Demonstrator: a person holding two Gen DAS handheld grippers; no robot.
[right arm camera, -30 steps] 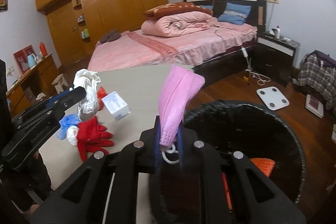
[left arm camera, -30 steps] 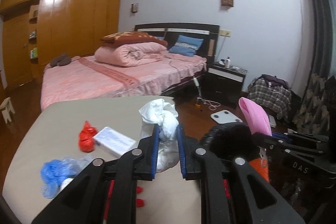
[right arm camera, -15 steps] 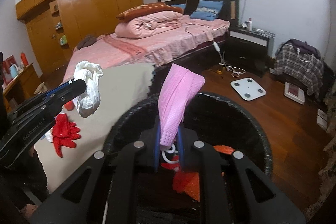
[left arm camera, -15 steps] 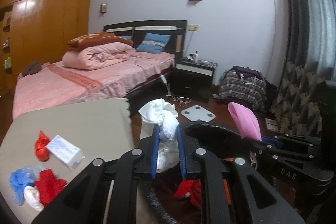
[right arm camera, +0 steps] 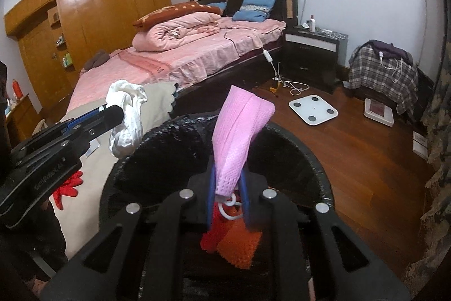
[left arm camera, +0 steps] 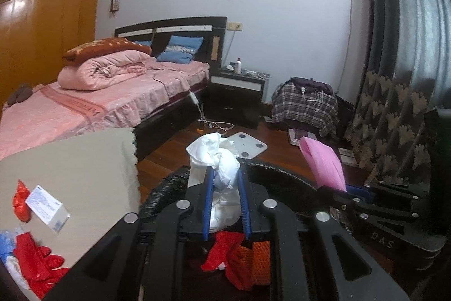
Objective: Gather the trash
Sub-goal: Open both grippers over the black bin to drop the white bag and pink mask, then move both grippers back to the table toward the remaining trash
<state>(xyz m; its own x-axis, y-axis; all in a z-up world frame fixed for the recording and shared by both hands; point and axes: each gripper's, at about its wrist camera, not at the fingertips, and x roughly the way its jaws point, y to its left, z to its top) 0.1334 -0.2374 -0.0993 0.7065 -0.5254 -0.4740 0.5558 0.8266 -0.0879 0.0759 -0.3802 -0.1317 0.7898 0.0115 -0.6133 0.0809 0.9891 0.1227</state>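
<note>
1. We hold two pieces of trash at once. The left gripper [left arm camera: 224, 205] has its jaws pinching a crumpled white wad [left arm camera: 217, 157], plastic or tissue, we cannot tell which. In the left wrist view it sits at centre frame, above the black-lined trash bin [left arm camera: 282, 179].
2. The right gripper [right arm camera: 227, 196] has its jaws pressed on the lower end of a pink mesh cloth [right arm camera: 239, 131], which stands up at centre of the right wrist view, over the trash bin [right arm camera: 310, 157]. A white loop hangs below the pinch.
3. We judge both pieces very light, soft and limp. They would fold and sag rather than keep a shape, so a pinch on a bunched part is best. A loose edge could slip free.
4. Neither looks fragile. The likely risk is that light material clings to the blue pads or drifts onto the rim when freed, so we judge a low release wise.
5. The bin already holds red and orange pieces [right arm camera: 234, 241] at its bottom.
6. More trash lies on the beige worktop [left arm camera: 84, 160] at lower left of the left wrist view:
   - a red glove [left arm camera: 36, 261], soft and easy to pinch at a finger or cuff;
   - a small white box [left arm camera: 48, 205], stiff, best taken across its narrow sides;
   - a red crumpled wrapper [left arm camera: 20, 202], just behind the box.
</note>
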